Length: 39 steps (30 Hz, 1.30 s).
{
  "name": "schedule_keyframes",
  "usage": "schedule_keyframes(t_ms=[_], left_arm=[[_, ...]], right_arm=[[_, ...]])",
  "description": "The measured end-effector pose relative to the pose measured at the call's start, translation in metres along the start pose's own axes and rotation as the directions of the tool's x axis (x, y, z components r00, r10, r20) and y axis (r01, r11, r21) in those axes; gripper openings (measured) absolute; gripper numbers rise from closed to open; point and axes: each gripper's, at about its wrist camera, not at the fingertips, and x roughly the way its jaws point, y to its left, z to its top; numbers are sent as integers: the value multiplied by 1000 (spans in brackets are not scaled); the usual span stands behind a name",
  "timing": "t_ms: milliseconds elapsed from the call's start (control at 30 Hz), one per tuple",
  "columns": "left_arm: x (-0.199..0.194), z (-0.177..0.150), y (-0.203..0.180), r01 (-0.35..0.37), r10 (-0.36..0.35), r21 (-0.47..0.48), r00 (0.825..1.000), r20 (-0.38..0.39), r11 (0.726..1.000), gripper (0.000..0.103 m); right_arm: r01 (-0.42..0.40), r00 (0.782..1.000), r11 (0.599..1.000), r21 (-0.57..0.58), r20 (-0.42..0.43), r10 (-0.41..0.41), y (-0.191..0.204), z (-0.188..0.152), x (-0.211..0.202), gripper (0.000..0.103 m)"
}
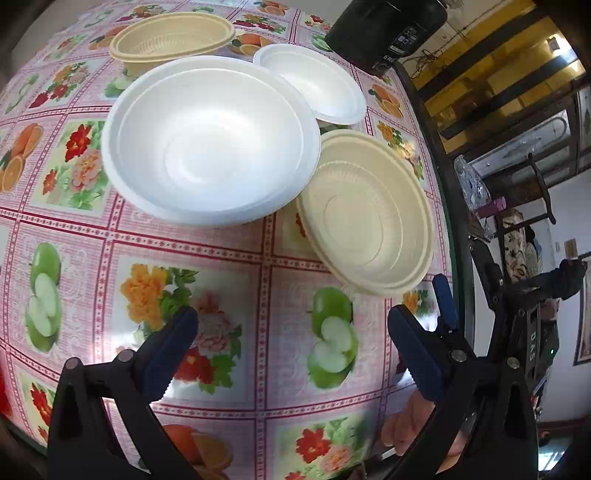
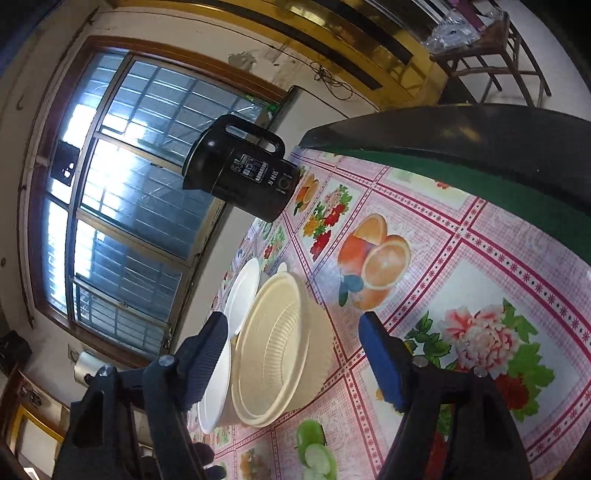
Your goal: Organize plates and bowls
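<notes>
Blue-padded fingers of the left gripper [image 1: 291,350] stand wide apart over the flowered tablecloth [image 1: 229,258], with nothing between them. Beyond them lie the dishes: a large white bowl [image 1: 210,147] in the middle, a cream plate [image 1: 365,214] just beside it toward the table edge with its rim tucked under the bowl's lip, a small white plate [image 1: 314,83] behind, and a cream bowl [image 1: 173,37] farthest off. A black kettle [image 1: 384,29] stands at the back.

In the right wrist view, the right gripper [image 2: 295,362] is also spread, rolled sideways, and aimed at the cream plate [image 2: 273,350]; its pads sit either side of the plate without pressing on it, as far as the tilted view shows.

The main risk, I judge, is the table edge: the cream plate lies near it, and a nudge from one pad before the other closes could slide it off. These dishes look light, so a hard pinch may bend a rim, and lifting the plate could drag the white bowl resting on it.
</notes>
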Motion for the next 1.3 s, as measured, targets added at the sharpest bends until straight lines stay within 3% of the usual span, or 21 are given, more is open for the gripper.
schedule_keyframes(t_ms=[100, 300, 467, 667, 867, 1033, 1300], left_arm=[[0, 6, -3, 24, -23, -23, 1000, 9, 999, 101], [11, 14, -5, 87, -89, -79, 996, -25, 993, 89], [21, 14, -5, 129, -135, -96, 989, -59, 987, 68], [26, 21, -8, 159, -164, -80, 985, -56, 984, 43], [36, 26, -7, 155, -160, -81, 986, -55, 984, 25], [35, 30, -4, 117, -120, -75, 992, -34, 990, 20], [27, 24, 4, 82, -84, -52, 996, -36, 995, 19]], right_arm=[[-6, 1000, 1000, -17, 1, 6, 2, 4, 5, 76], [-36, 999, 999, -13, -21, 36, 4, 4, 12, 76], [-37, 998, 999, -15, -43, 37, 6, 4, 18, 71], [-11, 996, 999, -45, -93, 7, 10, 2, 30, 54], [20, 993, 998, -52, -113, -25, 9, -1, 34, 34], [52, 990, 996, -66, -125, -60, 8, -3, 36, 15], [62, 985, 990, -125, -150, -81, 15, -11, 38, 11]])
